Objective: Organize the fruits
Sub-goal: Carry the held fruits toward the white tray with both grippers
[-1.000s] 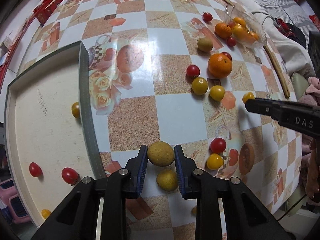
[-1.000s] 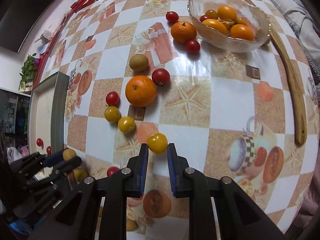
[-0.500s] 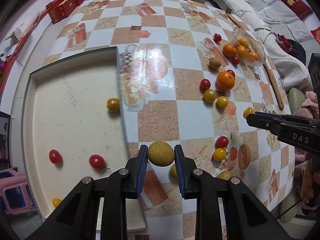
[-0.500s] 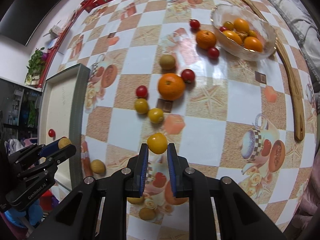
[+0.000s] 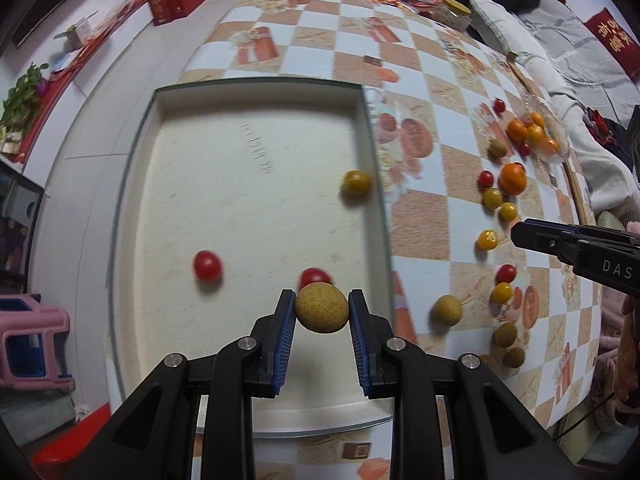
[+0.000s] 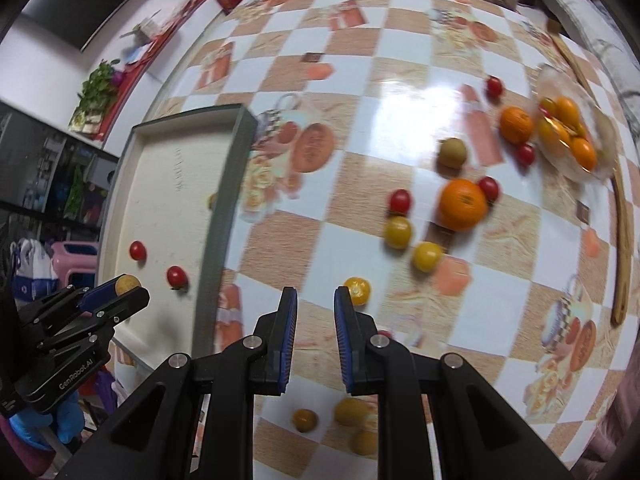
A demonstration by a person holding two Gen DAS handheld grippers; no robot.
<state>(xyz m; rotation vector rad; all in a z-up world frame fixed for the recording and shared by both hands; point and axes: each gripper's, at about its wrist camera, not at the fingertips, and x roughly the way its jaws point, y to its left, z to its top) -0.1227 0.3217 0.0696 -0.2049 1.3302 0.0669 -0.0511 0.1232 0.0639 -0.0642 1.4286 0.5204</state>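
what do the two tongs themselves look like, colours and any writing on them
Both tongs are matte black plastic linkages with silver round pivot bolts and ribbed blue pads on the inner faces of the fingers. The left tongs carry white "GenRobot.AI" lettering on the side, read in the right wrist view; the right tongs show white "DAS" letters in the left wrist view. A blue glove shows beneath the left one.

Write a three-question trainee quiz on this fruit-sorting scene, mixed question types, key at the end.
1. True or false: the left hand-held gripper grips a round brownish-yellow fruit above the shallow white tray.
2. How many red cherry tomatoes lie in the tray?
A. one
B. two
C. four
3. Fill in: the right hand-held gripper is ____, holding nothing.

Key:
1. True.
2. B: one, another.
3. open
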